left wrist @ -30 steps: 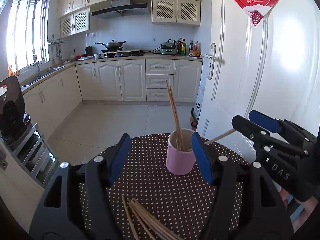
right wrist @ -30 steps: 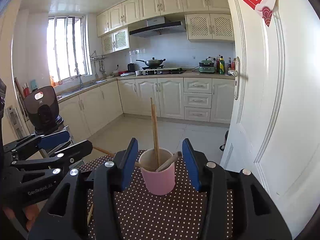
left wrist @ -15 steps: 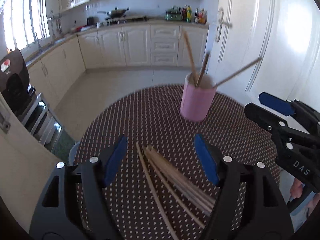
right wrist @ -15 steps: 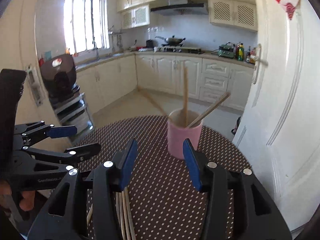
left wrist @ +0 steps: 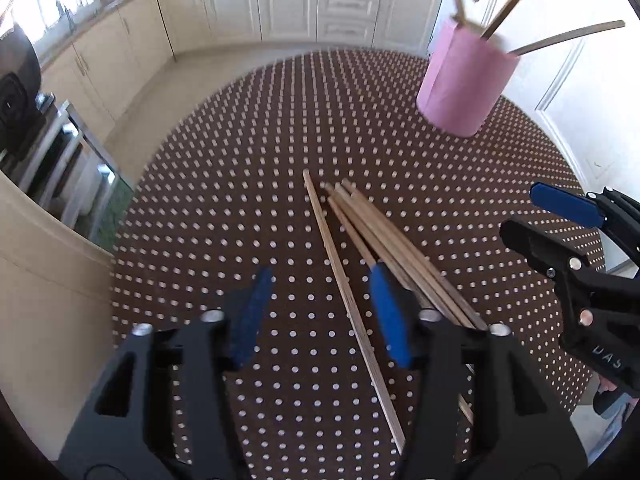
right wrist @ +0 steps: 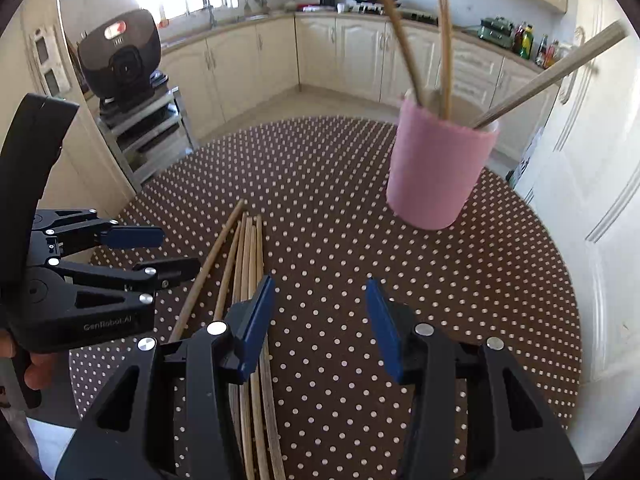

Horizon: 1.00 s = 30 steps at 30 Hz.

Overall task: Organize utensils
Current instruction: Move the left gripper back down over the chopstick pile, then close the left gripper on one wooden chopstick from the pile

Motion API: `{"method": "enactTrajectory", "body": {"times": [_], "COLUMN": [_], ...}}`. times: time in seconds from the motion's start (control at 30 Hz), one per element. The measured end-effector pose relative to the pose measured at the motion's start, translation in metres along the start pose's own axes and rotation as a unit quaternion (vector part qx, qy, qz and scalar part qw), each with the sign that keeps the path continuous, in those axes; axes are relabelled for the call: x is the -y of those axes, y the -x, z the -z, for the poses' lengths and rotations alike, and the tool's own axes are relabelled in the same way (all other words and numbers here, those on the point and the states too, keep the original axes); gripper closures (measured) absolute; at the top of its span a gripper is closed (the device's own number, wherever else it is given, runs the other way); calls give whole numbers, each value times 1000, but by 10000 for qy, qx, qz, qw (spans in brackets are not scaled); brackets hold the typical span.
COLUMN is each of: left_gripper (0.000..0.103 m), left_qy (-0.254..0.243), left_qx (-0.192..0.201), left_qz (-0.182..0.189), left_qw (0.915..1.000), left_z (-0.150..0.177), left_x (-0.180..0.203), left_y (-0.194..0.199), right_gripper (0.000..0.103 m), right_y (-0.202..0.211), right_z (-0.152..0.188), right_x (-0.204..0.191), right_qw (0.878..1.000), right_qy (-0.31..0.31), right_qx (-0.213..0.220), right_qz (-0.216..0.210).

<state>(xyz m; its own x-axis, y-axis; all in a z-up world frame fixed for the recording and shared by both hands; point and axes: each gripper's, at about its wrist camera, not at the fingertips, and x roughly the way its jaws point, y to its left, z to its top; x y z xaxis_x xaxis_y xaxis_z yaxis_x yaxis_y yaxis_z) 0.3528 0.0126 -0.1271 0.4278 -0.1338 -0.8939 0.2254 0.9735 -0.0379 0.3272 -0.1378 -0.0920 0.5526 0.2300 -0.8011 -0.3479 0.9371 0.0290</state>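
A pink cup [left wrist: 464, 80] [right wrist: 436, 168] stands at the far right of the round dotted table [left wrist: 240, 160] [right wrist: 500, 280] and holds several wooden chopsticks. A bundle of loose chopsticks [left wrist: 384, 240] [right wrist: 248, 252] lies on the cloth. My left gripper [left wrist: 320, 312] is open and empty, low over the bundle, with one separate chopstick [left wrist: 344, 284] between its fingers. It also shows in the right wrist view [right wrist: 156, 252]. My right gripper [right wrist: 320, 320] is open and empty just right of the bundle. It also shows in the left wrist view [left wrist: 540, 216].
A metal rack [right wrist: 144, 128] with a dark appliance [right wrist: 120, 52] stands left of the table. A white door [right wrist: 592, 160] is close on the right. Kitchen cabinets [left wrist: 320, 4] line the far wall.
Both grippers have pulled back from the pink cup and tilted down over the loose chopsticks. Both stay open and empty.
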Motion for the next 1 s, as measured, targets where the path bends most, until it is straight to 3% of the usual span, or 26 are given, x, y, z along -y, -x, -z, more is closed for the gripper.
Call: {"method": "enactTrajectory", "body": {"times": [0.13,0.3,0.47,1.0], "left_gripper": [67,73,79,79], "left_qy": [86,98,48,-41], "left_qx": [-154,-132,-131,-146], "left_qz": [57,-11,1,-10], "left_qw": [9998,9999,9999,9999], "left_z": [-1,-5,-6,-16], "left_x": [-2,-3,-4,0], "left_y": [-18,-25,-28,-37], "right_gripper": [71,85,87,90], "right_y": [-19,-37,-49,-72], "right_z": [-3,-3,-6,-19], "right_x": [0,-8,-22,-43], "right_qw": [9995,9974,9955,9895], "right_qy": [27,221,386,728], "right_qx": [-282,-608,-747,-1136], "right_qz": [-146,-327,-447,-527]}}
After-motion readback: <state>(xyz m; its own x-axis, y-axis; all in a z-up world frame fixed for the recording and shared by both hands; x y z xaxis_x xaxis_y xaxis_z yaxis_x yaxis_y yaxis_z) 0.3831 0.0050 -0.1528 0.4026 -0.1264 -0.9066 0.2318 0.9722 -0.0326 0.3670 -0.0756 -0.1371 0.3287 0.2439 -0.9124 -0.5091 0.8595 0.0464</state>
